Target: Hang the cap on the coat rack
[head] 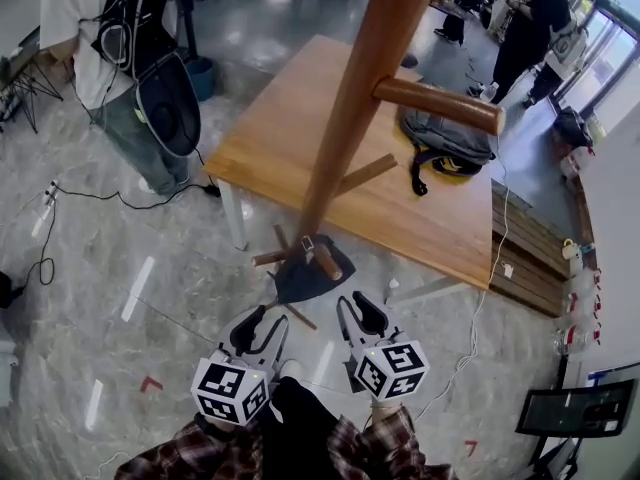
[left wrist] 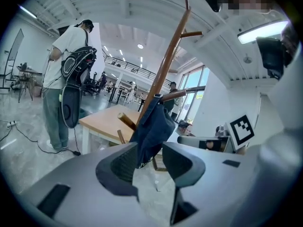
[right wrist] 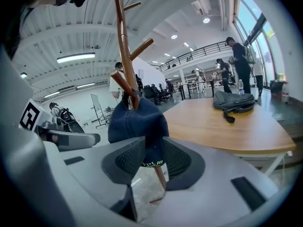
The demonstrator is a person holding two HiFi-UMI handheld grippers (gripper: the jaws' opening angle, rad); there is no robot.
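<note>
One broad wooden table (head: 300,138) took up the middle of the head view, and the coat rack (head: 350,98) rose in front of it, a slanting wooden pole with stub pegs. On the far side of the tabletop lay a grey backpack (head: 445,140). It was the only container near the work, it looked closed, and what it held could not be seen.

Lower down, the dark blue cap (head: 310,278) hung from a low peg (head: 325,260) of the rack, its crown sagging below the wood, so the hanging looked done. It seemed to be soft cloth that was light and easily crushed, with nothing breakable about it. Only the brim looked likely to keep its shape. The brim edge would probably be the surest place to take hold, since a pinch on the crown would likely just bunch the fabric. Being so light, the cap might slip off a smooth peg if nudged.

The left gripper (head: 268,320) hovered just below and beside the cap with its jaws spread wide and nothing pinched between them. The right gripper (head: 358,308) sat close alongside with its jaws apart too. In the right gripper view the cap's lower edge showed in the gap between them, but the pads did not press on it.
</note>
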